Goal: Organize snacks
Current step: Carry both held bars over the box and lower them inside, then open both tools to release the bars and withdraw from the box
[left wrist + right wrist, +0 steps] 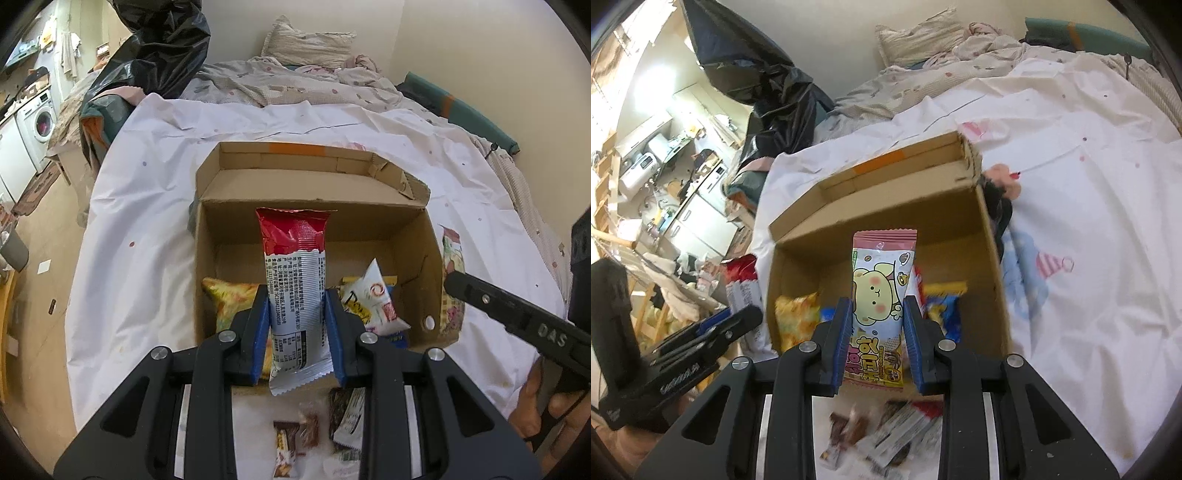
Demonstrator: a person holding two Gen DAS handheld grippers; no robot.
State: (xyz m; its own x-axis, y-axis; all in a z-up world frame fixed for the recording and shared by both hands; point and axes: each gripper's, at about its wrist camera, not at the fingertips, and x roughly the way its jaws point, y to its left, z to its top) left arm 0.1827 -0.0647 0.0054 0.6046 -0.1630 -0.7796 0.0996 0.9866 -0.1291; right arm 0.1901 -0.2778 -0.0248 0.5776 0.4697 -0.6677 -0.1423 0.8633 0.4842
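Best carried well over the near wall of the cardboard box (417, 236) before letting go, one packet at a time, so neither lands on the rim or slides back out onto the white sheet (147, 221); worth aiming for the bare floor toward the far wall, clear of the yellow bag (229, 299) and the white sachet (373, 299) already lying inside.

Left gripper (297, 317) closed to a narrow gap on the red-and-silver packet (295, 280); blue pads pressing its lower half from both sides, red end standing out past the tips above the box.

Right gripper (877, 325) likewise clamped on the pink cartoon packet (879, 291); held at its midsection, upper end projecting over the box; more loose snacks (314, 428) left on the sheet below.
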